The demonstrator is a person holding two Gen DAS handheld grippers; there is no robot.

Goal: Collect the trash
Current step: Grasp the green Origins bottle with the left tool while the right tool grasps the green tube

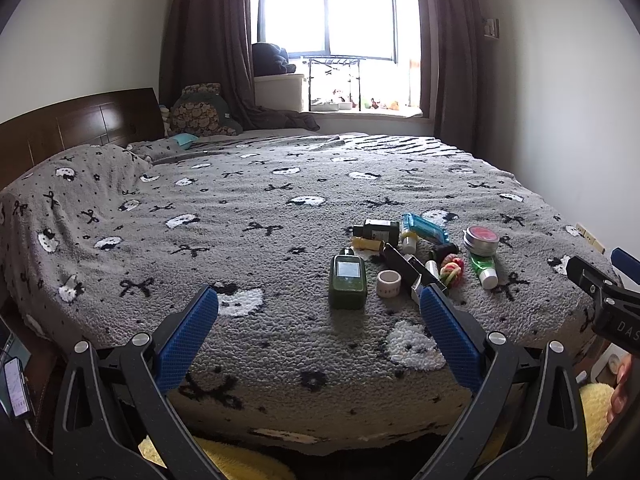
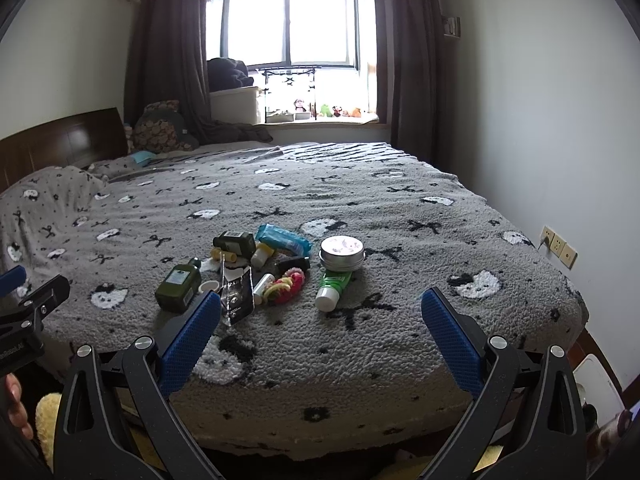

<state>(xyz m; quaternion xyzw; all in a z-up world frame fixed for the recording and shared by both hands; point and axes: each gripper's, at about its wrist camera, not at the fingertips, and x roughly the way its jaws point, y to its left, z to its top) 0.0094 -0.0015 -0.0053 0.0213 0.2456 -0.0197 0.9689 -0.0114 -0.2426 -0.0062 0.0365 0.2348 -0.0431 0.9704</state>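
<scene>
Both grippers, left (image 1: 319, 304) and right (image 2: 321, 306), hover wide-jawed and empty short of the trash pile (image 2: 264, 268) on the bed (image 2: 400, 220), presumably readying a first pick.

- We can't read the green bottle's (image 1: 347, 281) label, too small.
- The phone (image 1: 14, 389) is cut off at the left edge.
- The black box (image 1: 412, 270) hides partly behind a fingertip (image 1: 434, 304).

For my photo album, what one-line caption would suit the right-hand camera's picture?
Open right gripper poised over a grey patterned bed scattered with small clutter: green bottle, round tin, green tube.
</scene>
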